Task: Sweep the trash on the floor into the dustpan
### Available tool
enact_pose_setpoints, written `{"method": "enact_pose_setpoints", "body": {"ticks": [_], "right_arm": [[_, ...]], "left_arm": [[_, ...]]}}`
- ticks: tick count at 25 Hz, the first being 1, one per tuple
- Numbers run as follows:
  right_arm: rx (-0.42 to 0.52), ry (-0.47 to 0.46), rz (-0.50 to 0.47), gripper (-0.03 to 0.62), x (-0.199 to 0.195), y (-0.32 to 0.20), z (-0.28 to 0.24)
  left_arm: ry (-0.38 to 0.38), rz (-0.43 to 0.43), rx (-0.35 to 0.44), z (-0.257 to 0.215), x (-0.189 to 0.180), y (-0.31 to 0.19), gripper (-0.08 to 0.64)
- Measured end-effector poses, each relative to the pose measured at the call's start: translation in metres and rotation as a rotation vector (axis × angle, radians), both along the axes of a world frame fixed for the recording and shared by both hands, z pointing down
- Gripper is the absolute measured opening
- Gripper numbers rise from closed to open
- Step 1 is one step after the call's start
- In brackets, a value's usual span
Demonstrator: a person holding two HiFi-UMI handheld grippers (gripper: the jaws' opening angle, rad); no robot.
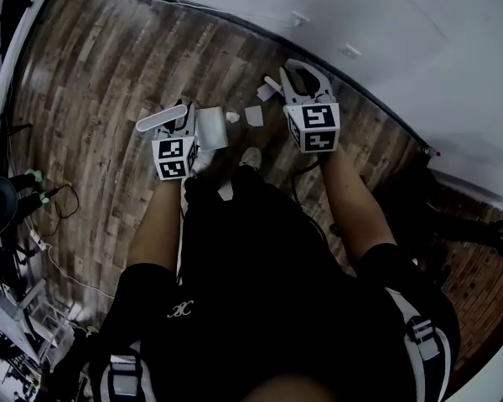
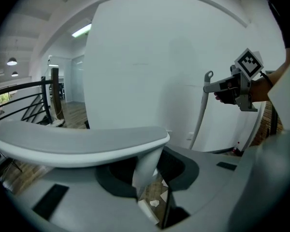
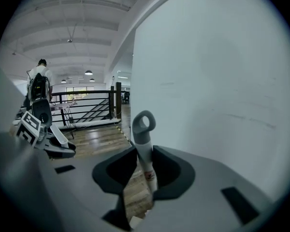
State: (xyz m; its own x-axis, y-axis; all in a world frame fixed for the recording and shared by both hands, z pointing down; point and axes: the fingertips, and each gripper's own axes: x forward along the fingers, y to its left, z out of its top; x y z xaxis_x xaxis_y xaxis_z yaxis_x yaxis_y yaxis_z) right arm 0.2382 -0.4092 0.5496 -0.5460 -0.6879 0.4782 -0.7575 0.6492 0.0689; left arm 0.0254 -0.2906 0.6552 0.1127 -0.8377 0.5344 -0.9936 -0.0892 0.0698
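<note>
My left gripper [image 1: 183, 124] is shut on the stem of a white dustpan's handle [image 2: 146, 167]. The handle's wide grey top bar [image 2: 82, 141] lies across the jaws. The dustpan's pan [image 1: 211, 128] sits on the wood floor just right of that gripper. My right gripper [image 1: 304, 82] is shut on a white broom handle [image 3: 146, 151] with a grey loop end [image 3: 144, 123]. White paper scraps [image 1: 254, 115] lie on the floor between the two grippers, near the pan's right side. A few scraps [image 2: 154, 203] show below the left jaws. The broom's head is hidden.
A white wall [image 1: 386, 23] runs close along the far and right side. Cables [image 1: 63, 199] and gear lie on the floor at left by a black railing [image 3: 92, 103]. My light shoe [image 1: 250, 157] stands just behind the scraps. A person with a backpack [image 3: 38, 83] stands far off.
</note>
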Motion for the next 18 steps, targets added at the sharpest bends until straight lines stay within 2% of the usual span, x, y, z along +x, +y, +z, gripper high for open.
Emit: {"method": "enact_pose_setpoints", "body": {"ticks": [8, 13, 18], "right_arm": [[-0.073, -0.048, -0.038, 0.11, -0.065, 0.031, -0.003], [-0.177, -0.166, -0.064, 0.114, -0.11, 0.053, -0.011], [-0.285, -0.288, -0.018, 0.114, -0.129, 0.053, -0.017]], "left_arm": [[0.041, -0.04, 0.008, 0.008, -0.027, 0.017, 0.097], [0.054, -0.059, 0.011, 0.01, -0.043, 0.026, 0.098], [0.072, -0.056, 0.018, 0.007, -0.045, 0.028, 0.098]]}}
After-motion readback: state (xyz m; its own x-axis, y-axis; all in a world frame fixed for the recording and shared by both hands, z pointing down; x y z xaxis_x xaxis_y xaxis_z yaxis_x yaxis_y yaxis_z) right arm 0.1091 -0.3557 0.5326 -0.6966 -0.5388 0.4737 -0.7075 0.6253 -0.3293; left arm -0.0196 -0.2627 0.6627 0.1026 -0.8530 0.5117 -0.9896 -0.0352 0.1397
